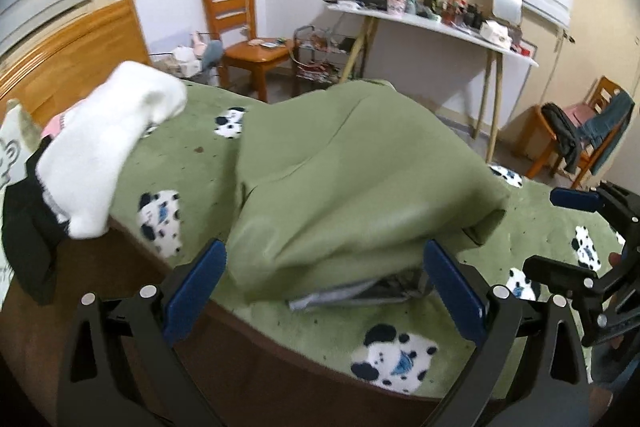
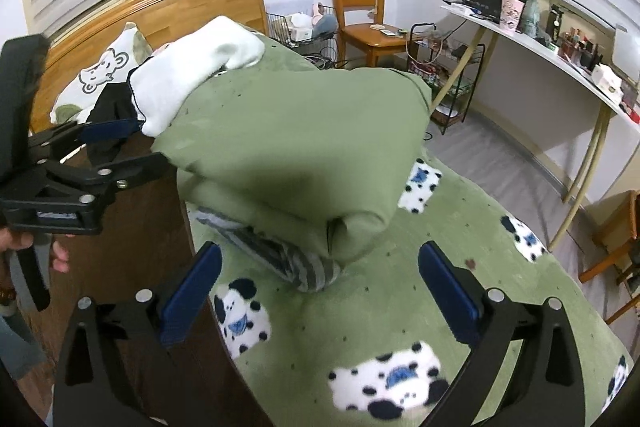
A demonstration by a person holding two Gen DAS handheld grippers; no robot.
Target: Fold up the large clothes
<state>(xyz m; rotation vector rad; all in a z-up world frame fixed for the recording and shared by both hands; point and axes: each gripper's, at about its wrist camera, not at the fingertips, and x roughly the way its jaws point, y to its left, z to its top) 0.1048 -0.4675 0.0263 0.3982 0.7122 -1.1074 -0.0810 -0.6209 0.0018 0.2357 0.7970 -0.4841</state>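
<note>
While both grippers' fingers (image 1: 452, 291) gape empty, smooth green garment (image 2: 296, 155) lies folded on fleecy blanket (image 2: 384, 307).

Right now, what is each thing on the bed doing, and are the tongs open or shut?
Olive-green padded garment: folded, lying on the bed, not gripped.
Grey striped lining: poking out underneath.
White fluffy garment: piled near the headboard.
Left tongs: open, empty.
Right tongs: open, empty.

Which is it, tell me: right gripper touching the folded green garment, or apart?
Apart. In the right wrist view the right gripper stands open, and bare blanket shows between its fingertips and the folded green garment.
</note>
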